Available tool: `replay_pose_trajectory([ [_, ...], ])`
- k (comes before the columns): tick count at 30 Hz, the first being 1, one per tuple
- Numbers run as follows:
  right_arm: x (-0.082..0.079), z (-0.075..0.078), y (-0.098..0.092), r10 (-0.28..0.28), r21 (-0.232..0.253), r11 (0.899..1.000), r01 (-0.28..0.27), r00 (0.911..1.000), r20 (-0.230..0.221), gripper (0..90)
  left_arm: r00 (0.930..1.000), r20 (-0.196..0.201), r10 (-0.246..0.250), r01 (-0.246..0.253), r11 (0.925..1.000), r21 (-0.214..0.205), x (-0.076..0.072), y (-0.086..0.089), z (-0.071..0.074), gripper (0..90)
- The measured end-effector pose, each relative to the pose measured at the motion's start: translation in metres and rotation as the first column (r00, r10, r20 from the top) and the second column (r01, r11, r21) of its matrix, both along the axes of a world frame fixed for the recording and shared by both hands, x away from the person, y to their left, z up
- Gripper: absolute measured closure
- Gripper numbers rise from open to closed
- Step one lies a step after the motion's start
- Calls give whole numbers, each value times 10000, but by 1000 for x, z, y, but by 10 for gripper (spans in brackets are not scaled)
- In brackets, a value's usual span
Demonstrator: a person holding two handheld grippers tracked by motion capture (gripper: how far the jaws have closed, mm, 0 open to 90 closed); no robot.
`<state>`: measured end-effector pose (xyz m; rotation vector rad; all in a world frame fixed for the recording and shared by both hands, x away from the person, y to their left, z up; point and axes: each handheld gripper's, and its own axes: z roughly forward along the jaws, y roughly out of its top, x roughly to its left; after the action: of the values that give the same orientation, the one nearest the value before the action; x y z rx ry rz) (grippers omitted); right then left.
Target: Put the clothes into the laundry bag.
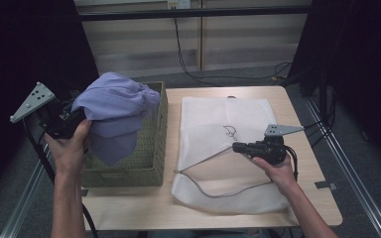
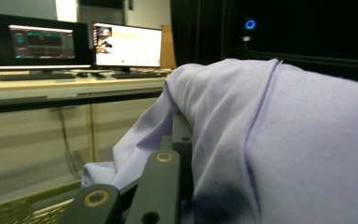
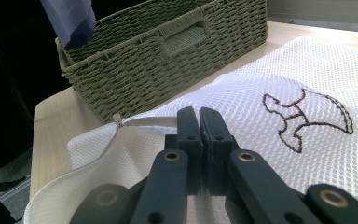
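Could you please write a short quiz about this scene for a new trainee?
1. True or false: the left gripper holds the lilac garment above the green woven basket.
2. What do the right gripper fingers pinch? A) the basket rim B) the white mesh bag at its opening C) a cable
3. What is stitched on the mesh bag?

Key
1. True.
2. B.
3. A small dark outline figure.
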<state>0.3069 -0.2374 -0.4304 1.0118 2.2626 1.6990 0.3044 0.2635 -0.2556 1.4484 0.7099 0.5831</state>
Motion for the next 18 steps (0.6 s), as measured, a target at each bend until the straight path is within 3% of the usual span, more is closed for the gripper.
replay_pose_trajectory([
  [11, 0, 0, 0, 7, -3, 10000, -7, 10000, 29, 883, 9981, 460, -410, 404, 9991, 130, -14, -9, 13, 834],
  [18, 0, 1, -1, 17, 5, 10000, -17, 10000, 31, 883, 9972, 520, -538, 545, 9984, -122, -20, -16, 18, 834],
])
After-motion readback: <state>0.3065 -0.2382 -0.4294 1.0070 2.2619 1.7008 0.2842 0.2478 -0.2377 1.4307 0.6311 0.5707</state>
